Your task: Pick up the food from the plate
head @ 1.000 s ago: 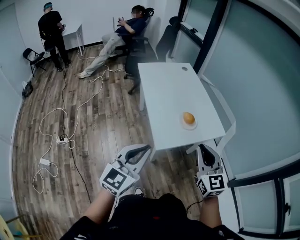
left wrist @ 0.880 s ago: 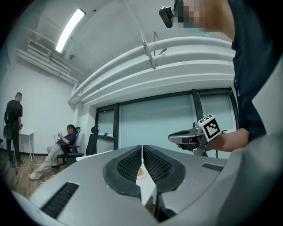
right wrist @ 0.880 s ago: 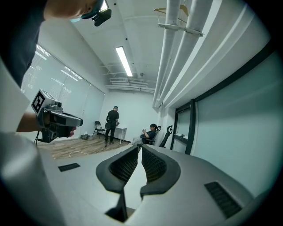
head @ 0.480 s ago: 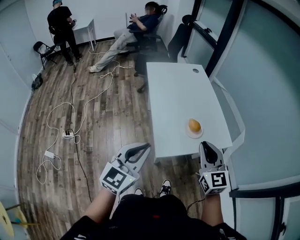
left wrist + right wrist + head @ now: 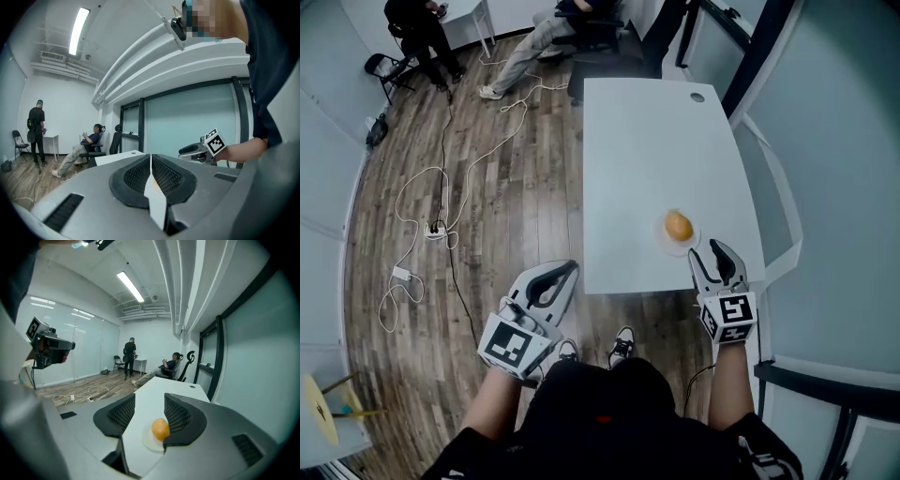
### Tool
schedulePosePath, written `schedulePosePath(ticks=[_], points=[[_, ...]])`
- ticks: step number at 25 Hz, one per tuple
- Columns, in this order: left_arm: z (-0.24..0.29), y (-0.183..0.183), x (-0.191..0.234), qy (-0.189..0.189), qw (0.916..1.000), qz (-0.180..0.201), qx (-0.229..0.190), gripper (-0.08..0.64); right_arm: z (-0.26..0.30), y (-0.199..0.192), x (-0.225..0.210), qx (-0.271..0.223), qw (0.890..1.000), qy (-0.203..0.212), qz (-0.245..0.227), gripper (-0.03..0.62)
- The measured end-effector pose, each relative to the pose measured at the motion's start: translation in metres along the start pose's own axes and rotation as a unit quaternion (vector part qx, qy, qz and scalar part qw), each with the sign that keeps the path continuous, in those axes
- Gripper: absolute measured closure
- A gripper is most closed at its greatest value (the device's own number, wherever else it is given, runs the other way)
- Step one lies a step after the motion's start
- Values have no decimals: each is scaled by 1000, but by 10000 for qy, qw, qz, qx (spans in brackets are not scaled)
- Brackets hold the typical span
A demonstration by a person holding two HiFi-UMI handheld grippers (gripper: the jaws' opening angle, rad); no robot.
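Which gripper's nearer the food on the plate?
Right. Right gripper just short of the food, jaws opening, nothing between them; left gripper off the table's left side, jaws together.

My head view looks steeply down from above the near end of the table (image 5: 656,141), which runs toward 12 o'clock, with the floor (image 5: 487,206) at 9. The left gripper view sits low off the table's near corner, facing about 1 o'clock. The right gripper view rides low and close to the plate (image 5: 147,442), facing 12. All three share the table and the seated person (image 5: 170,363) at its far end.
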State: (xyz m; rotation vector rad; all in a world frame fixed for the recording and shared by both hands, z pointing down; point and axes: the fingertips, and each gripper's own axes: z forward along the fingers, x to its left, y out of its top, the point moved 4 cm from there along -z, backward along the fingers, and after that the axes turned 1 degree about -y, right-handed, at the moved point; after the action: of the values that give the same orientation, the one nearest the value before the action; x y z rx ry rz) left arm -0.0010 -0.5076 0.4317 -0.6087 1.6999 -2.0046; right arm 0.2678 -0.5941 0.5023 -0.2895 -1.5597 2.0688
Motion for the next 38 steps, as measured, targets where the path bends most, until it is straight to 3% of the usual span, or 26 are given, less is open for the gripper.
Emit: schedulePosePath(ticks=[9,16,21,25,28,34,38], points=[[29,-30,-3,415,9978,-142,503,531,105,-96,-32,1140,9901,666,-474,260],[32,-52,3,677,9945,-276,752,531,178,-166,-40,2217,9643,1098,-945,226],[24,-56,10,794,9930,-345,803,531,192,-186,-35,2491,9526,1313,-1152,227],[20,-52,12,774,9937,-342,739,531,189,-180,-36,2401,9561,1160,-1215,229],[16,-46,14,744,9947,-285,656,531,180,-162,-36,2138,9662,972,-1060,229],[-2,-18,16,601,9977,-30,327,531,128,-79,-20,1152,9913,385,-509,229],[-22,5,16,525,9985,128,69,531,83,-18,5,436,9984,234,-279,229]])
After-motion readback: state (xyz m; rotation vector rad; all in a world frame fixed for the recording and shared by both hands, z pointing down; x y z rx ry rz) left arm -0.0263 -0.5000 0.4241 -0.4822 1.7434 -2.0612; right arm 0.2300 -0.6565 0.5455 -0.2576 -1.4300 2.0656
